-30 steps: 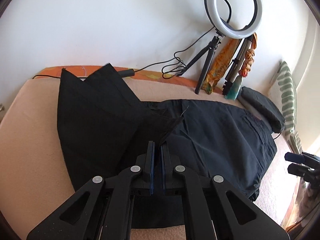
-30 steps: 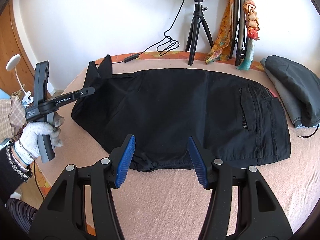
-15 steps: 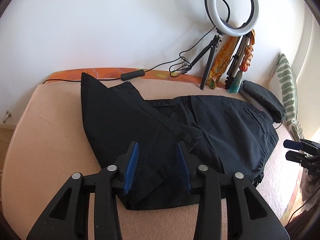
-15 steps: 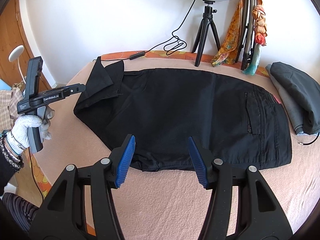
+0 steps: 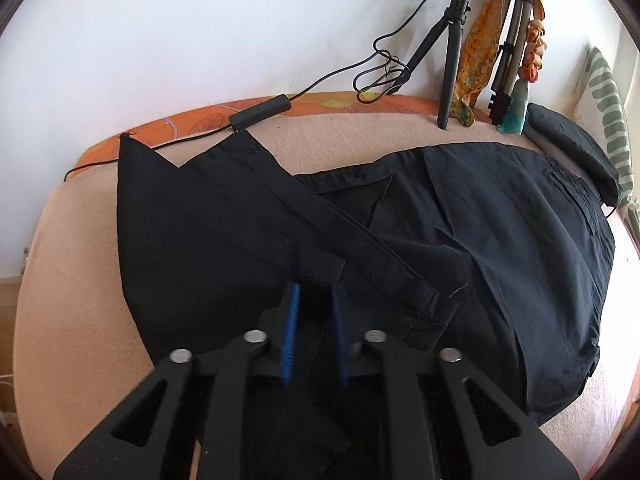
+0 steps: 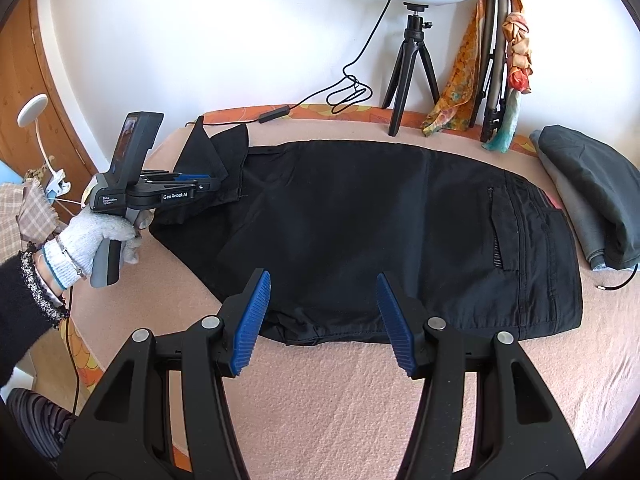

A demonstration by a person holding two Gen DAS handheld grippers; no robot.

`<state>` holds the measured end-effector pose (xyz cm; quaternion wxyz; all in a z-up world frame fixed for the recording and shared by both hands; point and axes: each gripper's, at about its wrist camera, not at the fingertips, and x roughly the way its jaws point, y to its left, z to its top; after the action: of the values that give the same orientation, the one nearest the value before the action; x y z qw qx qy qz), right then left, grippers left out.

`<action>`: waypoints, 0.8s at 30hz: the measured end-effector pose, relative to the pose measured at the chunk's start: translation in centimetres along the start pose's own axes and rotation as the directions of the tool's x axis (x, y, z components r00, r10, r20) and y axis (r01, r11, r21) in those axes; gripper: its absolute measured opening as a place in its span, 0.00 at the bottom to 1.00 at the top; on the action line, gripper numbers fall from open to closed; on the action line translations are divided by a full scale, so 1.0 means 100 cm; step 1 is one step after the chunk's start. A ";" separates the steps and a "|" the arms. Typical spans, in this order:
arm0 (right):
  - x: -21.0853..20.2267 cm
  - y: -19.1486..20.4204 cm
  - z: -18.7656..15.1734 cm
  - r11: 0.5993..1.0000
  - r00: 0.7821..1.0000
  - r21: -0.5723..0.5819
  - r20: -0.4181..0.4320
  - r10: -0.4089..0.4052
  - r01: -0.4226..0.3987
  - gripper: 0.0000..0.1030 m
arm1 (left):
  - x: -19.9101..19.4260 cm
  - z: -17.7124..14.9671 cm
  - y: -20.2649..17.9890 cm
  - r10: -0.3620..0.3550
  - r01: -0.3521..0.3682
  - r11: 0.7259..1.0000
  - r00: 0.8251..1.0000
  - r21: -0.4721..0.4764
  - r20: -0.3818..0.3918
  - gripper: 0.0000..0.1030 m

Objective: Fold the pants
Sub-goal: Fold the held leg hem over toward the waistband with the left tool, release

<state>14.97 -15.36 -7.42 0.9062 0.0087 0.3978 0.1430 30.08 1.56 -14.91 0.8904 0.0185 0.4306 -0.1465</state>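
Black pants [image 6: 360, 232] lie flat on a peach-covered bed, waistband to the right, leg ends folded over at the left. In the left wrist view the leg hems [image 5: 248, 232] lie across the pants. My left gripper [image 5: 314, 316] is half closed, its blue pads around a fold of black cloth at the near edge; I cannot tell whether they pinch it. It also shows in the right wrist view [image 6: 200, 186] at the leg ends. My right gripper [image 6: 322, 312] is open and empty, above the pants' near edge.
A ring light on a black tripod [image 6: 412, 60] stands at the back by the wall, its cable [image 6: 280, 114] trailing left. Scarves [image 6: 464, 88] hang beside it. A folded grey garment [image 6: 592, 200] lies at the right. The bed's left edge [image 6: 80, 344] is near my gloved hand.
My left gripper let go of the leg ends and opened, the cloth dropped onto the pants, then the gripper came down and narrowed around a fold. The right gripper stayed open.
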 end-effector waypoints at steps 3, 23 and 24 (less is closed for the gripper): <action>-0.004 -0.001 0.000 1.000 1.000 0.001 0.009 0.001 -0.001 0.56 | -0.004 -0.001 0.010 -0.042 0.043 0.998 0.999 -0.048 0.020 0.03; 0.001 0.007 -0.001 1.000 1.000 -0.006 -0.005 0.019 -0.019 0.56 | 0.006 0.000 -0.036 0.252 -0.237 0.919 0.968 0.316 -0.008 0.58; 0.002 0.006 -0.001 1.000 1.000 -0.001 -0.009 0.022 -0.022 0.56 | 0.008 0.002 -0.036 0.259 -0.243 0.914 0.966 0.324 -0.004 0.58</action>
<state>14.89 -14.76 -7.57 0.9028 0.0121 0.4016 0.1532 29.74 -2.10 -15.02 0.8765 0.2214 0.4160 -0.0984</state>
